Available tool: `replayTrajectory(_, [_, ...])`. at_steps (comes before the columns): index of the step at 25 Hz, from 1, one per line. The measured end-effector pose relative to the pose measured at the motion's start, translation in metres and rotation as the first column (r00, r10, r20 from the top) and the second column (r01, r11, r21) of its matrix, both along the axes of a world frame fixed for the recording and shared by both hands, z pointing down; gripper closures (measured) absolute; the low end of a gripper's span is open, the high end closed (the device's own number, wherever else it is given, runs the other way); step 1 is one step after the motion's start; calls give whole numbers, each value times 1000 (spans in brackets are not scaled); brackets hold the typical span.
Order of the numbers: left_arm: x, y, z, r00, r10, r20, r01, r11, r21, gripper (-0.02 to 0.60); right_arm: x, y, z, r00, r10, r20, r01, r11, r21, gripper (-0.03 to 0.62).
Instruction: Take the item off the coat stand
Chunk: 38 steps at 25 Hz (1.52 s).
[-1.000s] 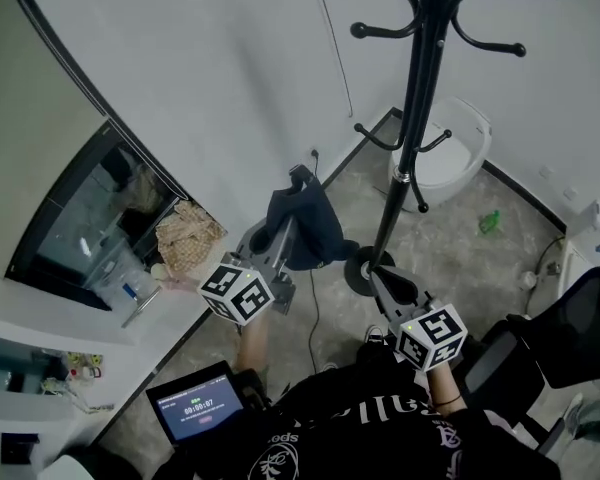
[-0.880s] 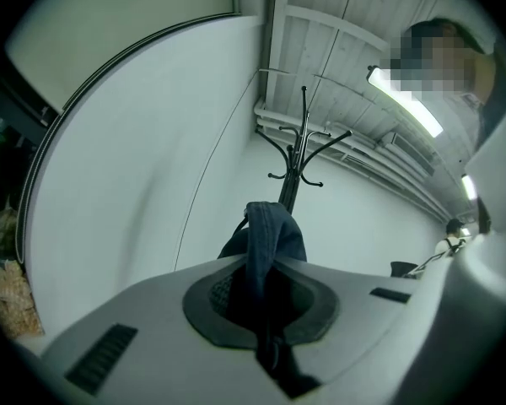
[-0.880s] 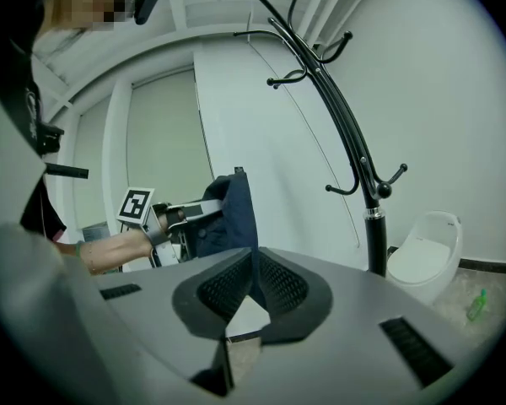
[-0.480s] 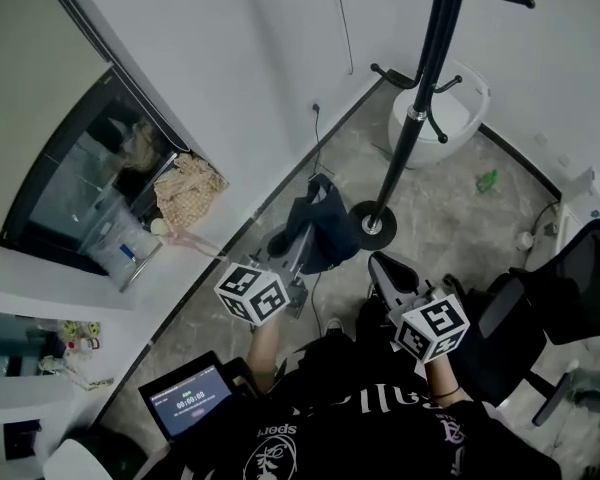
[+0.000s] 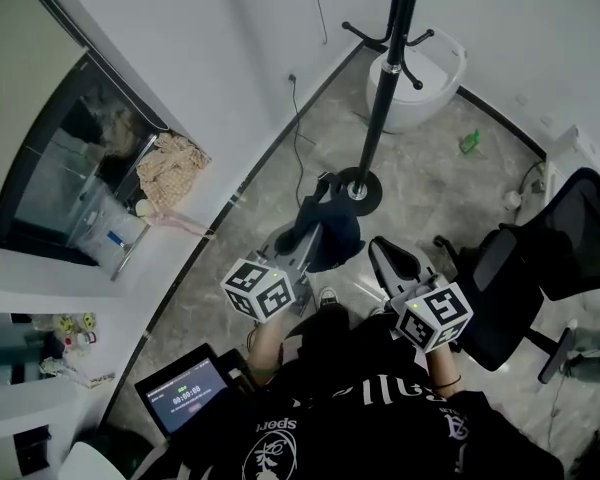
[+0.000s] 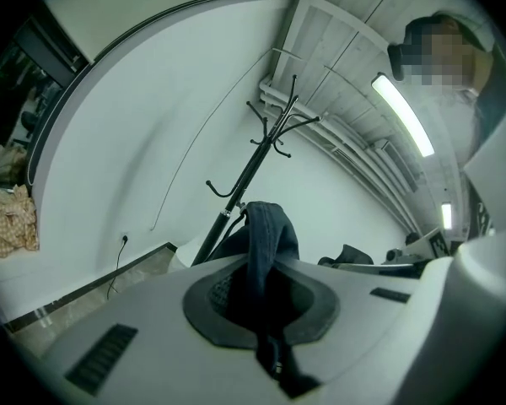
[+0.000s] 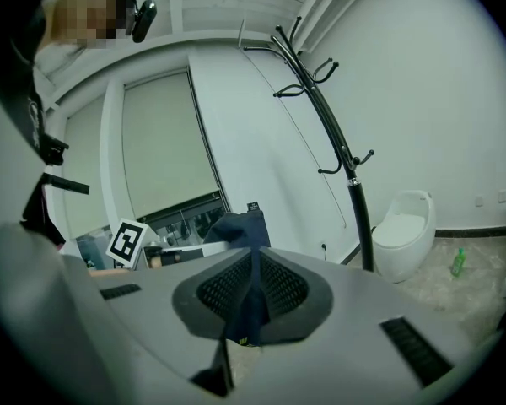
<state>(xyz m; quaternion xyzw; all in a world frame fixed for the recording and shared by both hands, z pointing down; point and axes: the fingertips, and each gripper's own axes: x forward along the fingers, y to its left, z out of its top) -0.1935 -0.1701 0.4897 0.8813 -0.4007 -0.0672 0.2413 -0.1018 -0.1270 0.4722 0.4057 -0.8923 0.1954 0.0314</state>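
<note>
The black coat stand (image 5: 378, 103) rises from its round base on the floor, and its hooks are bare in the left gripper view (image 6: 255, 169) and the right gripper view (image 7: 331, 137). A dark blue garment (image 5: 332, 236) hangs in front of me, clear of the stand. My left gripper (image 5: 308, 230) is shut on it, with fabric bunched between the pads (image 6: 266, 256). My right gripper (image 5: 376, 250) is also shut, pinching a fold of the same garment (image 7: 248, 298).
A white bin (image 5: 427, 66) stands behind the coat stand by the wall, with a green bottle (image 5: 469, 142) on the floor near it. A black office chair (image 5: 535, 268) is at my right. On the left are a white counter with beige cloth (image 5: 170, 166) and a tablet (image 5: 185, 395).
Both grippers and the garment have drawn back from the coat stand toward my body. The stand now sits farther up the head view, and my right gripper has come closer to the garment.
</note>
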Motion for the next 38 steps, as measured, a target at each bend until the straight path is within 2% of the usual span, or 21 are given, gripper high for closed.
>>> replayTrajectory(8, [62, 48, -11, 998, 43, -40, -43, 999, 3, 574, 53, 52, -7, 1000, 11, 8, -11, 1000, 14, 559])
replayTrajectory(16, [141, 133, -4, 999, 34, -22, -35, 999, -18, 574, 142, 152, 2, 999, 27, -27, -27, 1000, 7, 559])
replayTrajectory(21, [178, 195, 4, 1000, 31, 4, -31, 999, -19, 572, 169, 200, 12, 1000, -2, -15, 2, 1000, 10, 559])
replayTrajectory(26, [183, 243, 10, 1000, -6, 29, 7, 999, -39, 572, 171, 224, 11, 999, -51, 10, 51, 999, 19, 559])
replayTrajectory(31, [169, 281, 13, 997, -57, 49, 59, 997, -48, 574, 161, 245, 11, 994, -105, 4, 104, 994, 38, 559])
replayTrajectory(36, [166, 298, 13, 992, -116, 41, 117, 992, -38, 572, 166, 258, 14, 990, -141, -29, 141, 990, 3, 560])
replayTrajectory(38, [167, 298, 11, 991, -123, 45, 125, 992, -35, 574, 169, 255, 11, 990, -140, -16, 141, 990, 31, 560])
